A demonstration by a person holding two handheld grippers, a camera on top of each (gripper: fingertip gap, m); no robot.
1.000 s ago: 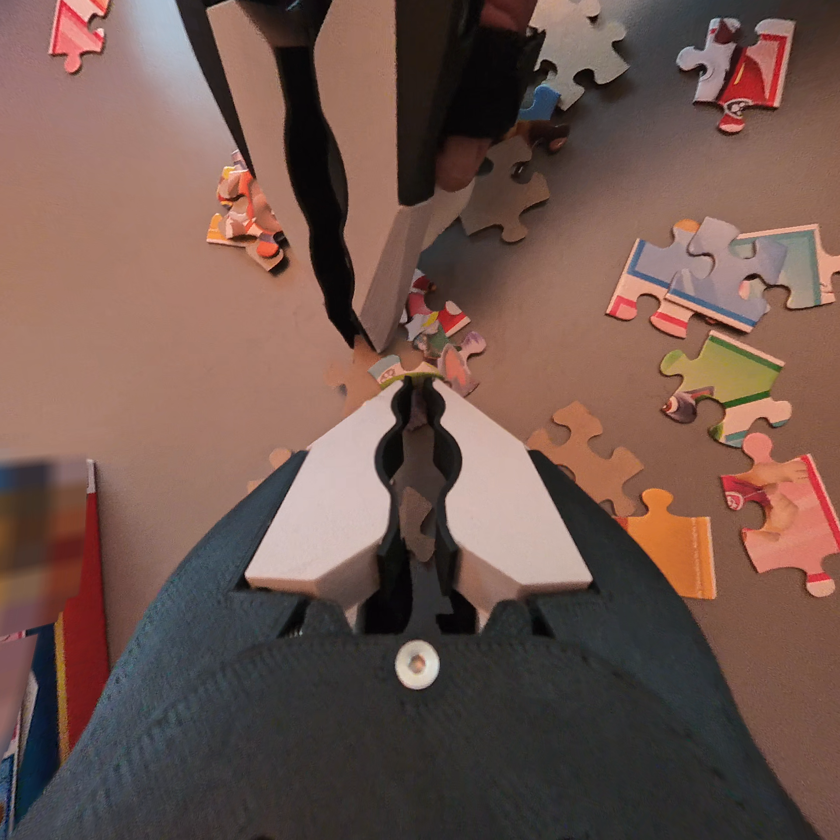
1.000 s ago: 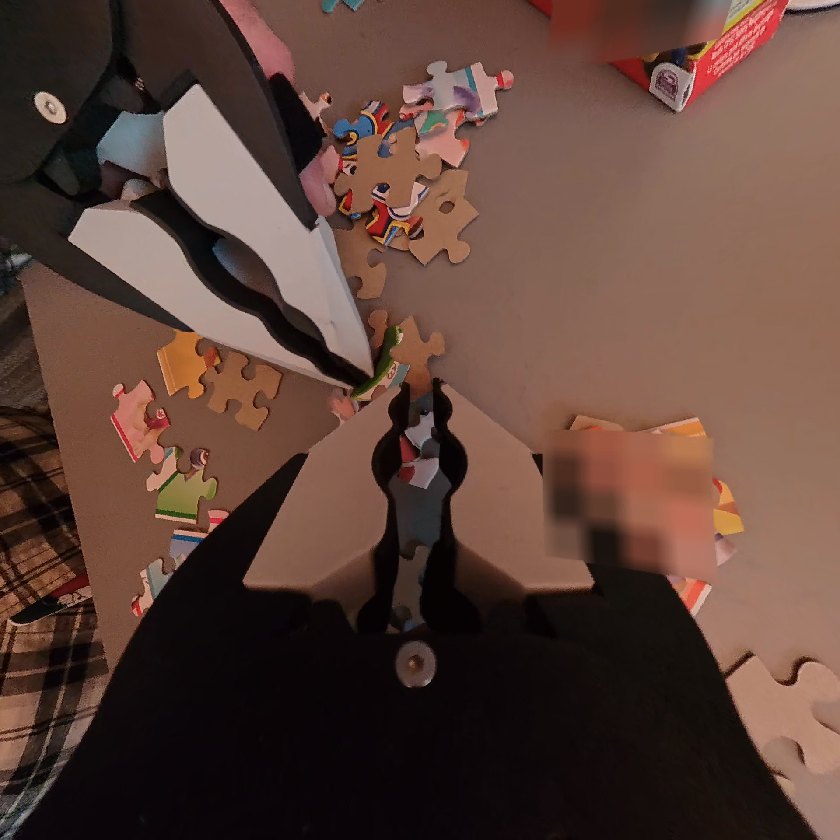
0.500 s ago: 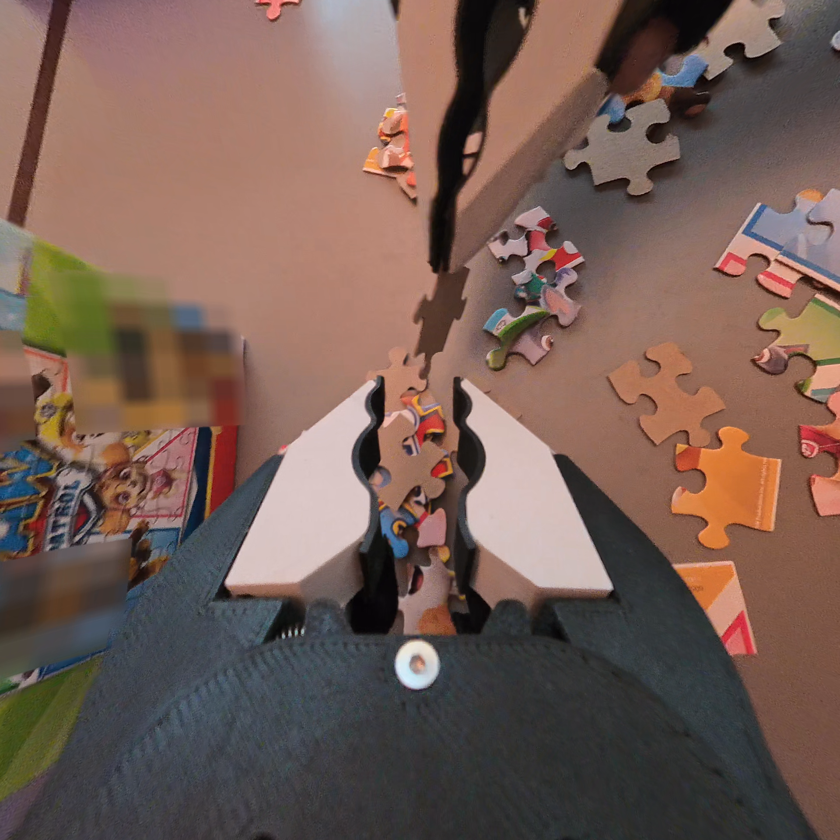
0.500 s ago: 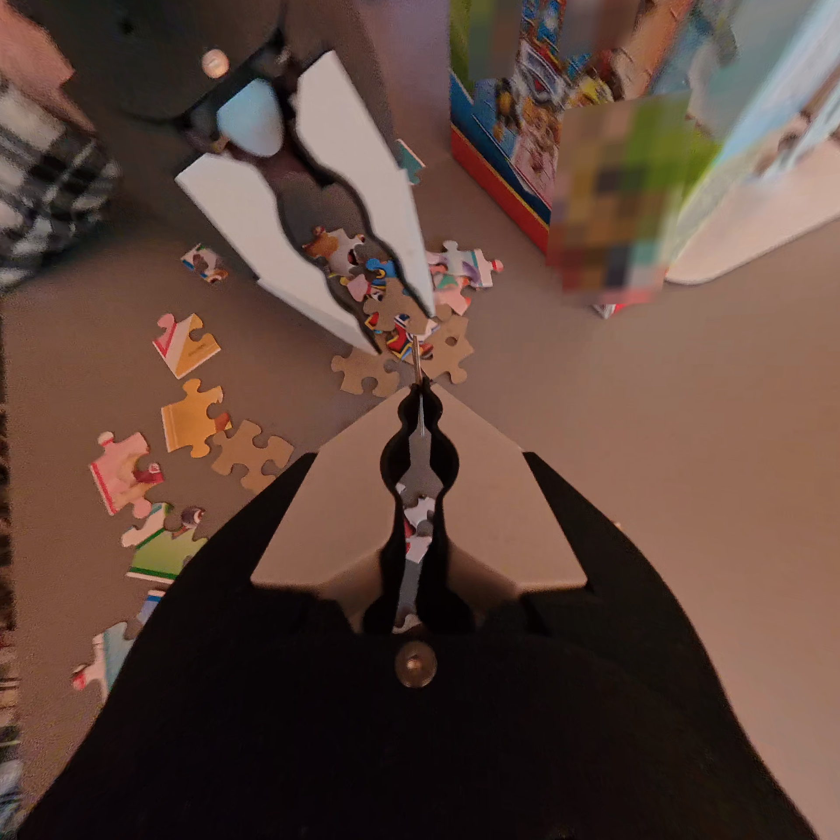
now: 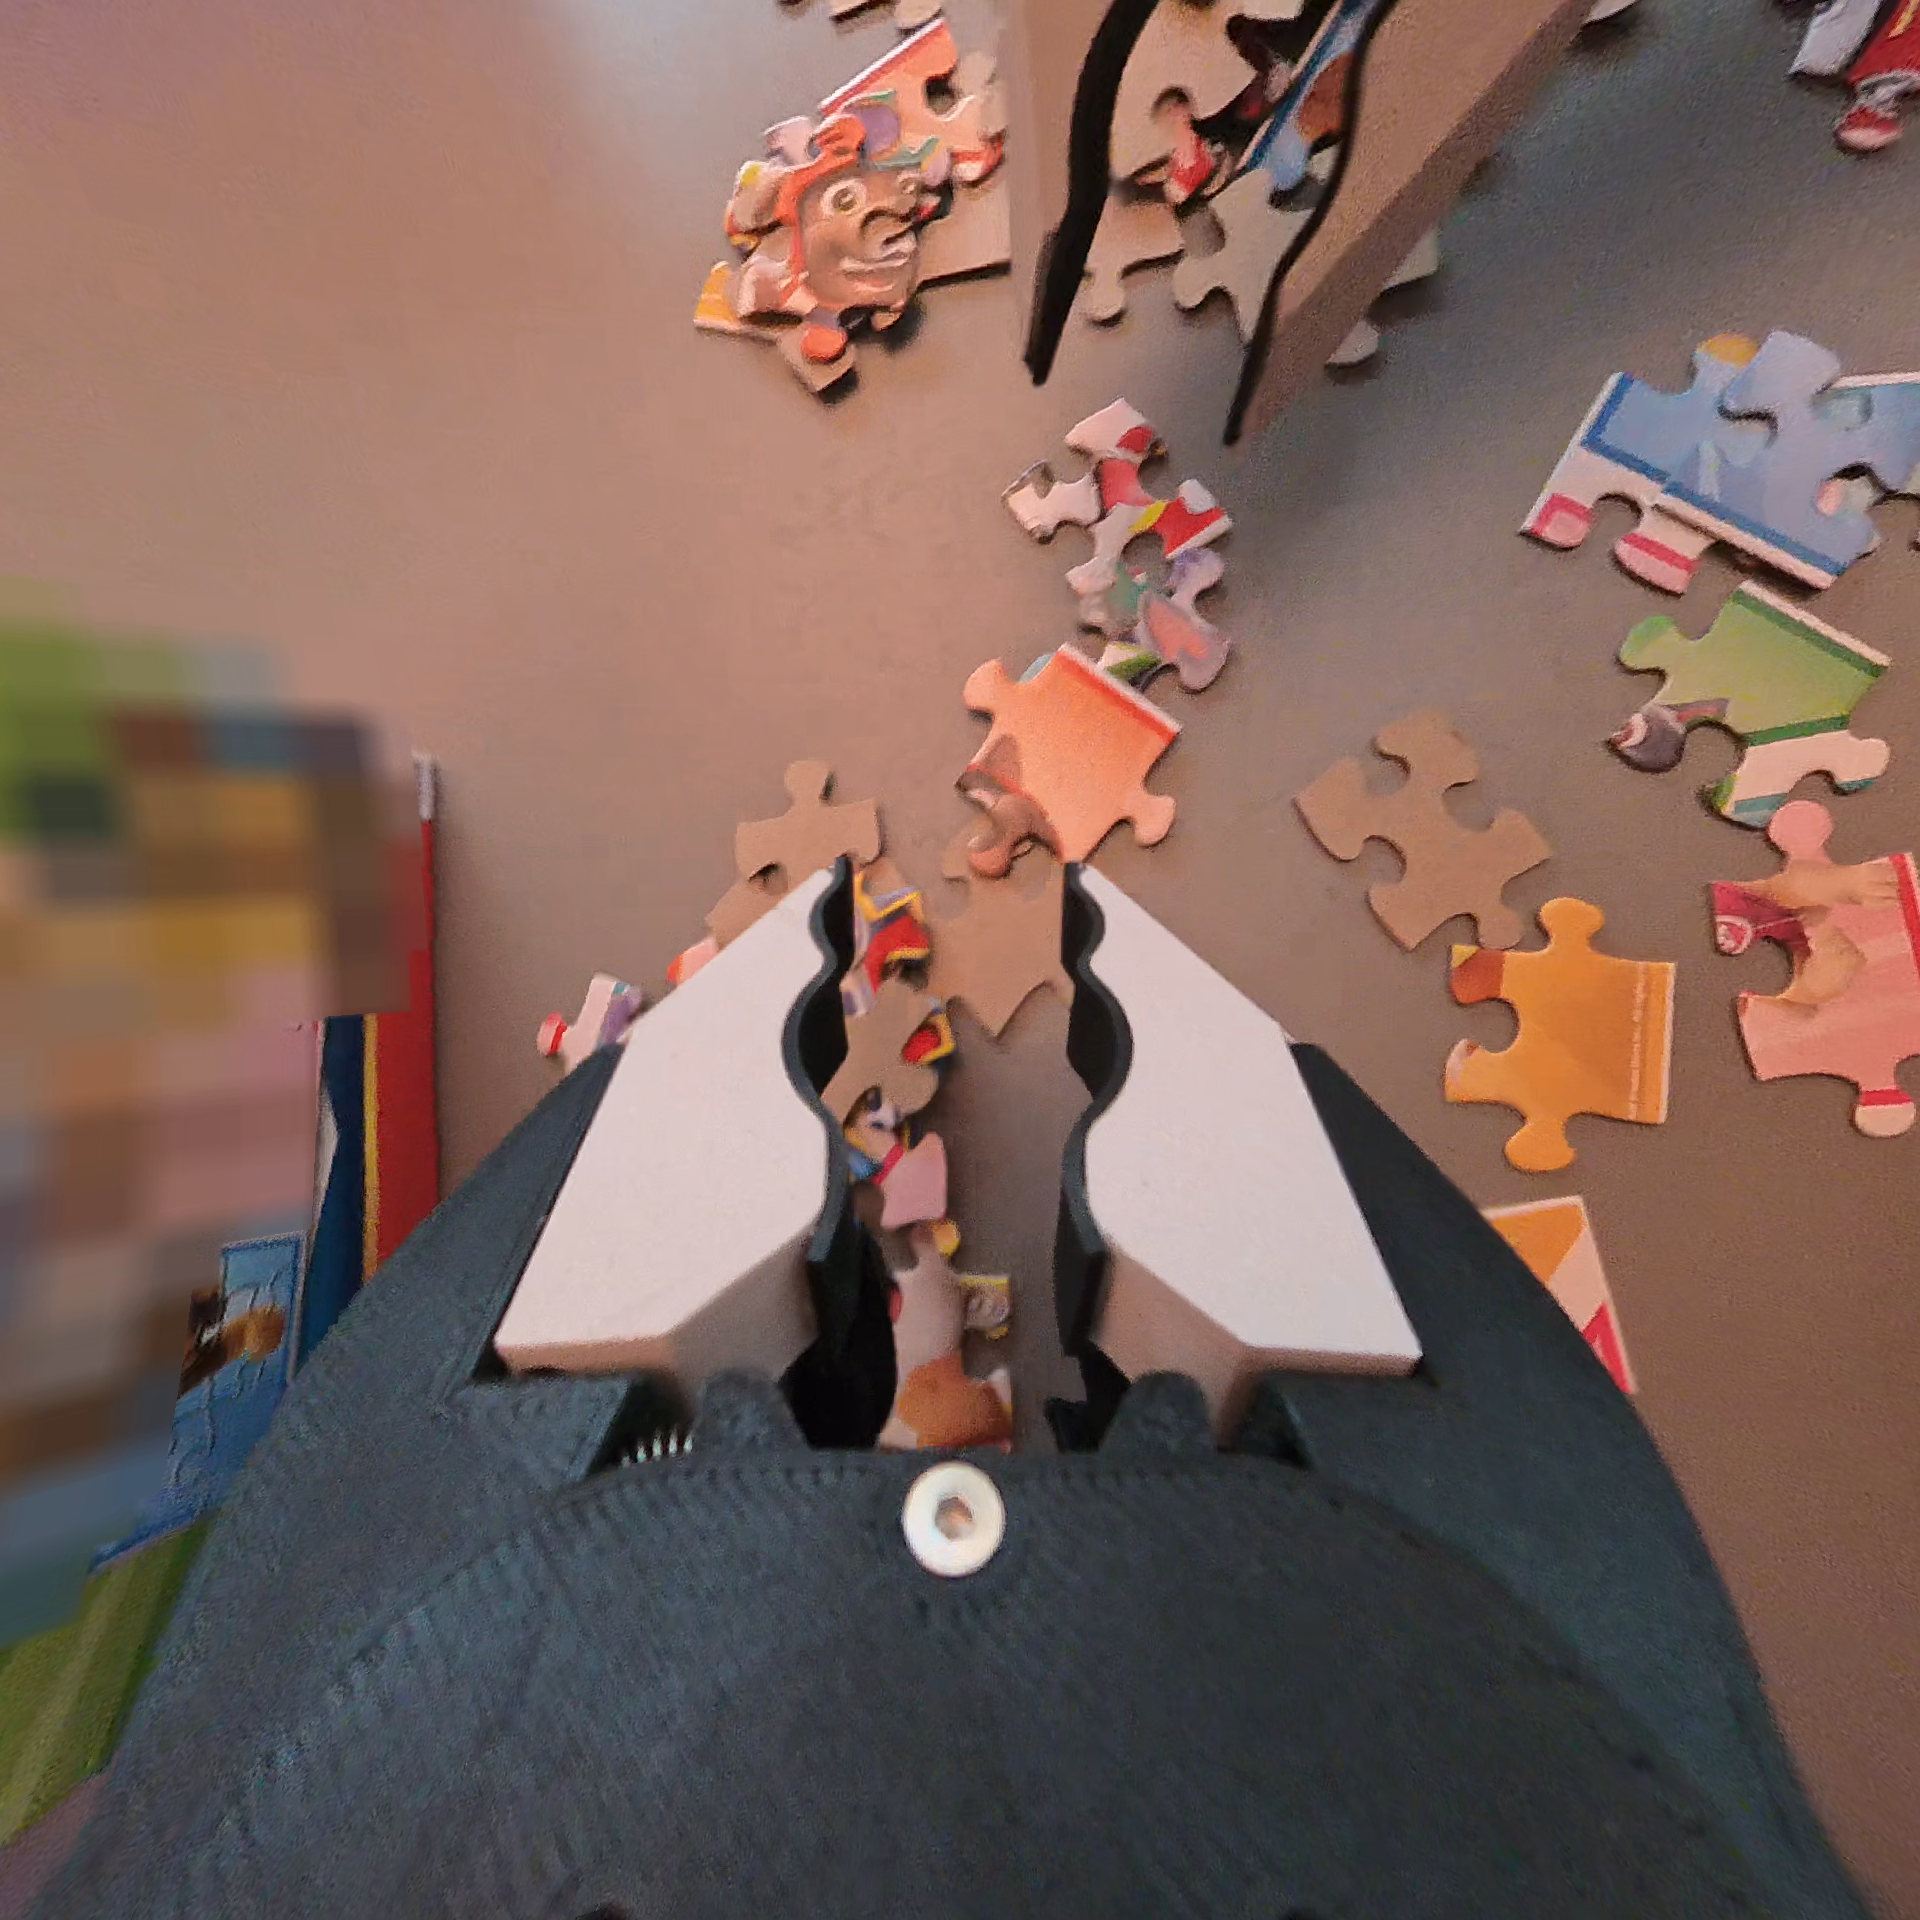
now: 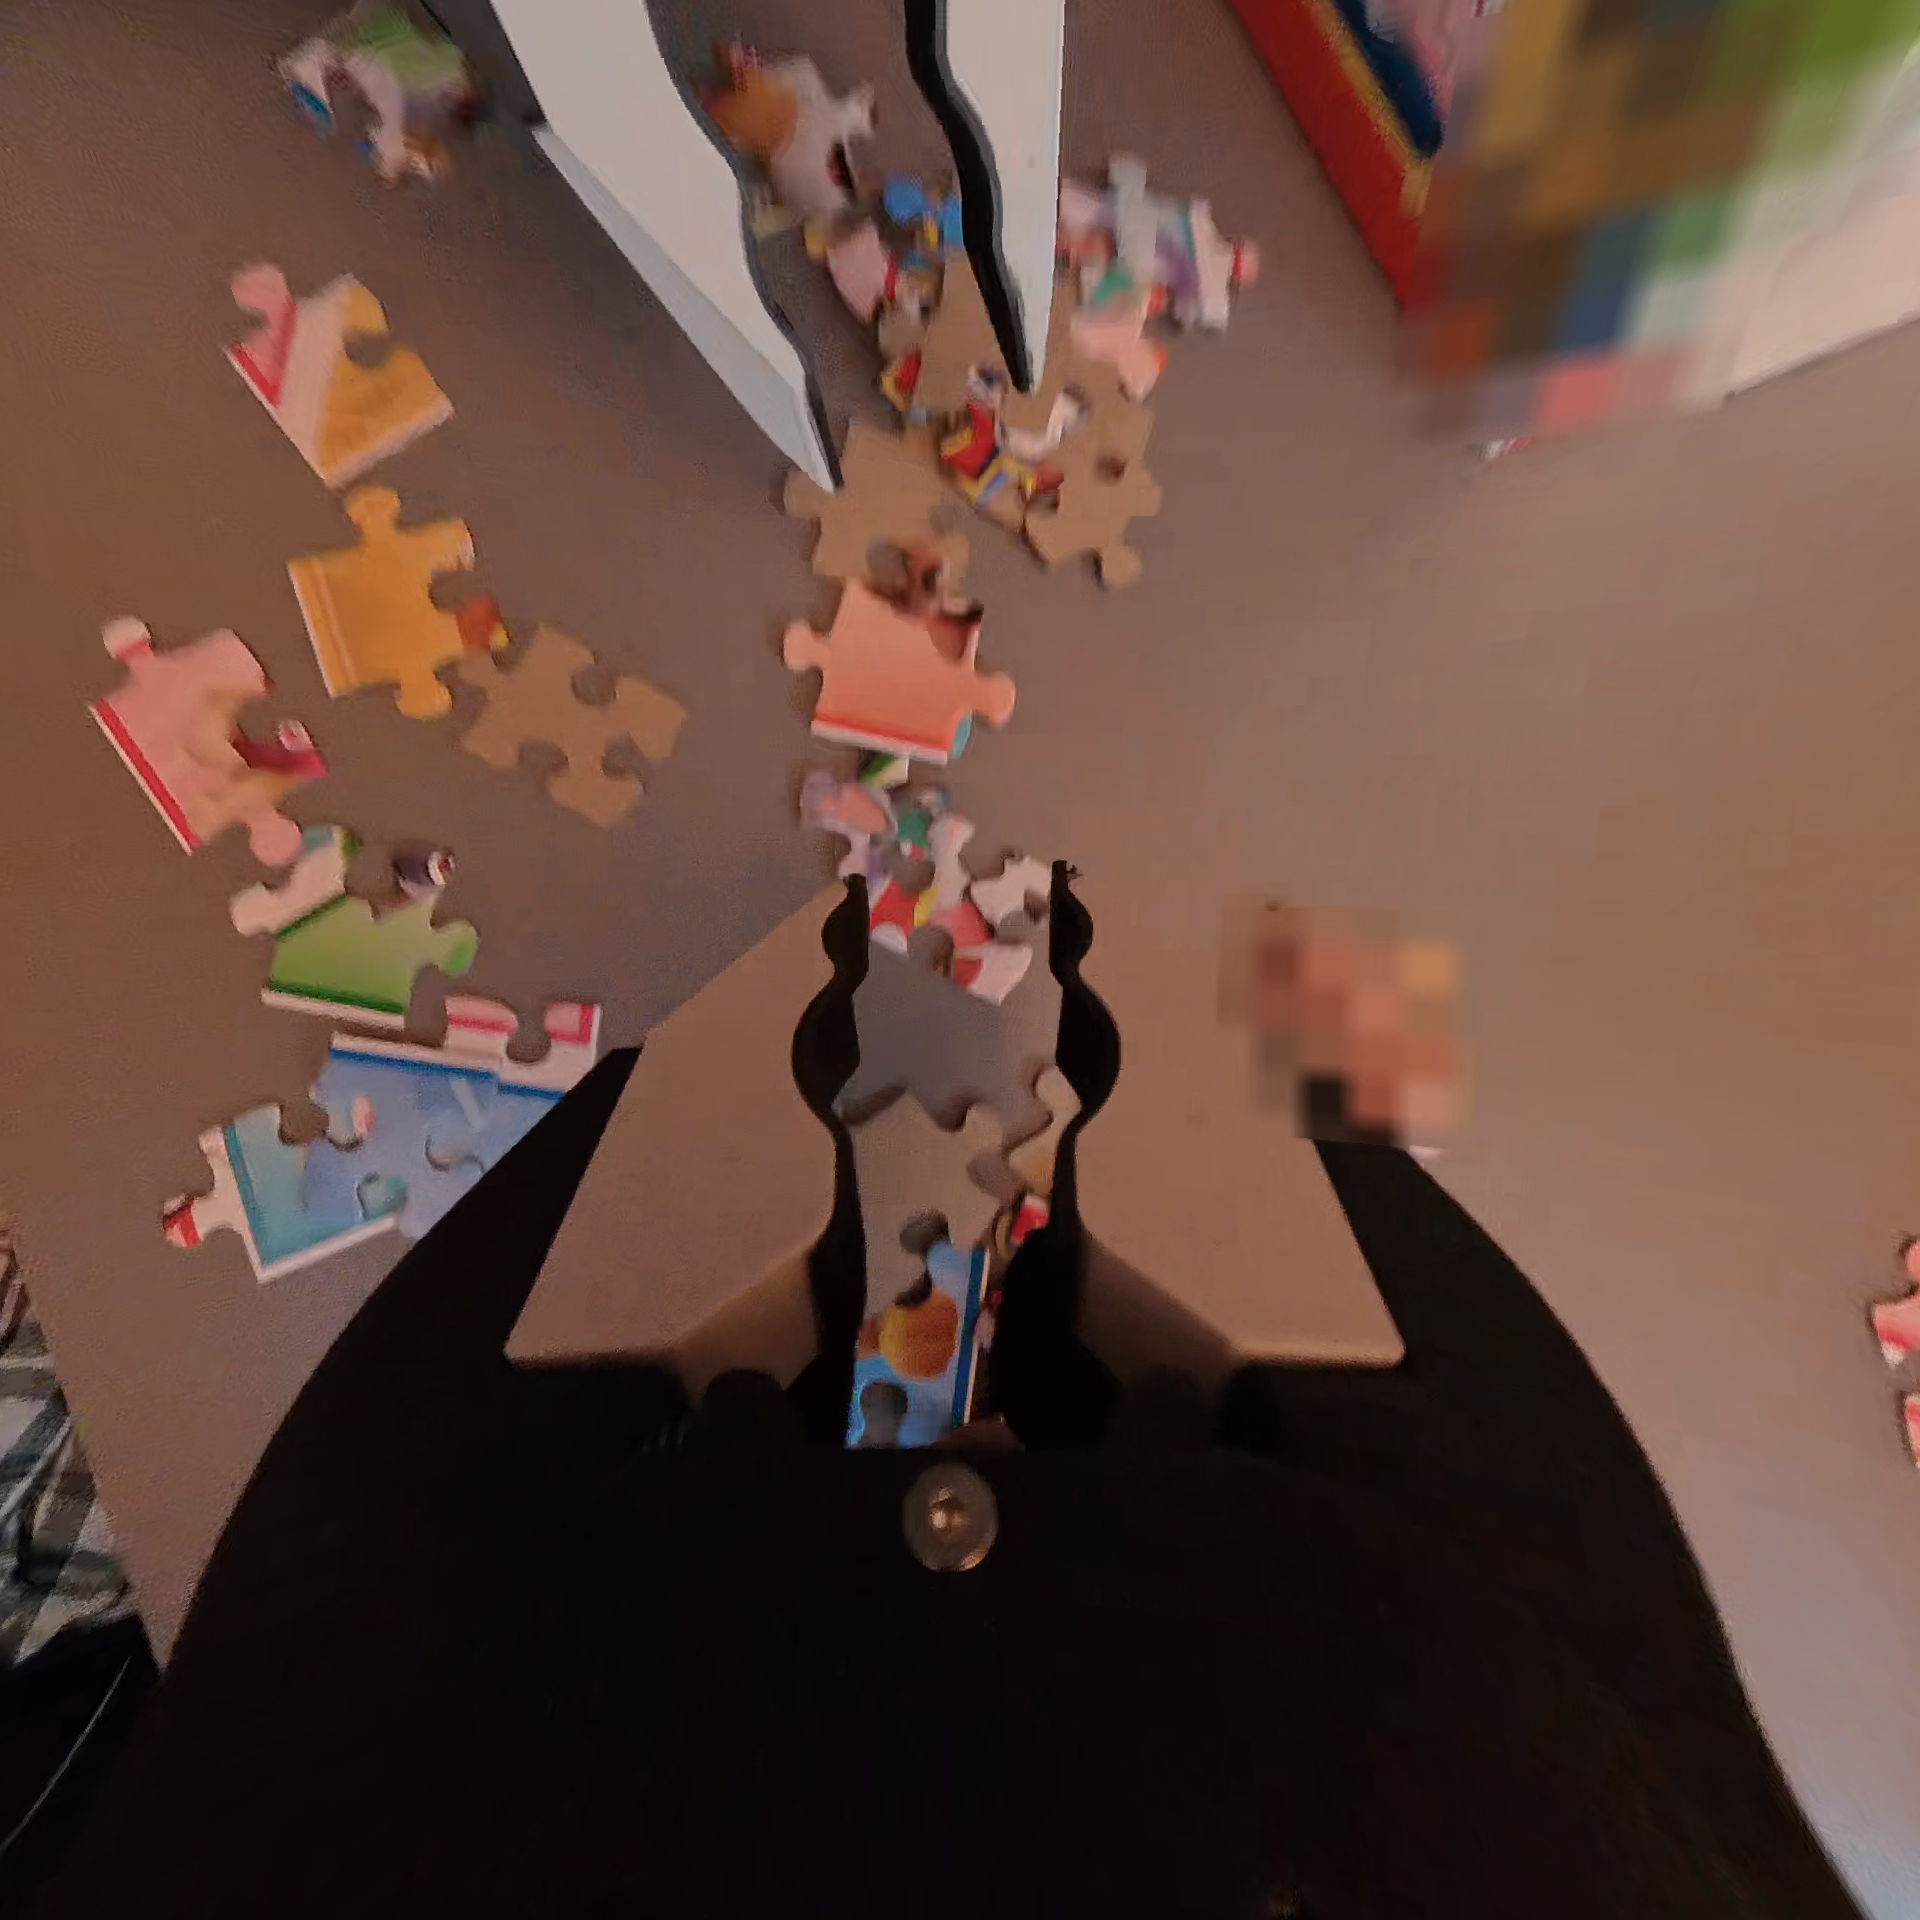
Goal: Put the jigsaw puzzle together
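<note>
Salmon-orange cardboard jigsaw piece (image 5: 1070,743) now lies face-up on the grey-brown desk (image 5: 416,416), just beside the multicoloured piece cluster (image 5: 1138,551). Left tongs (image 5: 951,883) and right tongs (image 6: 956,883), clenched a second ago, are both released: piece delivered, not yet interlocked.

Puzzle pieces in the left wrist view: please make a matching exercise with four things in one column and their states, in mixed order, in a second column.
1. orange piece
2. brown piece
3. blue pieces
4. left gripper

a. open above the floor
b. picture side down
c. joined together
d. single, picture side up

Pairs: 1-d, 2-b, 3-c, 4-a
</note>
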